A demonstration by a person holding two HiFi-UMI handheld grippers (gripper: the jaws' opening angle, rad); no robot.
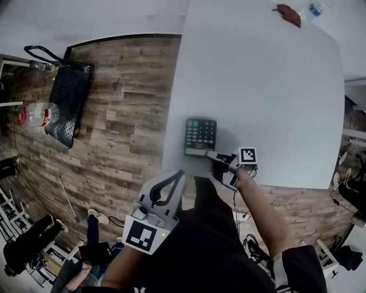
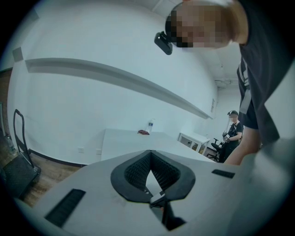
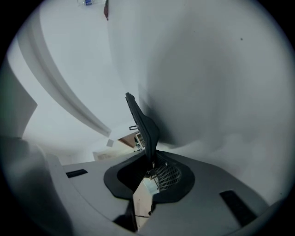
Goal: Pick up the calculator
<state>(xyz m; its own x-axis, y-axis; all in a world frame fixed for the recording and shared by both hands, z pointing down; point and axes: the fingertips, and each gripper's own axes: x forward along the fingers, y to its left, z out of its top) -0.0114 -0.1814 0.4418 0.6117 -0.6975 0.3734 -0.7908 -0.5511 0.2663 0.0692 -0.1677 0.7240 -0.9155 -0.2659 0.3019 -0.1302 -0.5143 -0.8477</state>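
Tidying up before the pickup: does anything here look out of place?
A clear bottle lies on its side on the wood floor beside the black basket, not on the table. The calculator looks undamaged.

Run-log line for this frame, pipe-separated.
phase: grasp | right gripper: shut on calculator near edge | calculator: flat on white table | left gripper: shut, empty, short of table

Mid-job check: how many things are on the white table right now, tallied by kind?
calculator: 1, with the right gripper clamped on its near edge
plastic bottle: 1
dark red item: 1, too far off to identify
Total: 3
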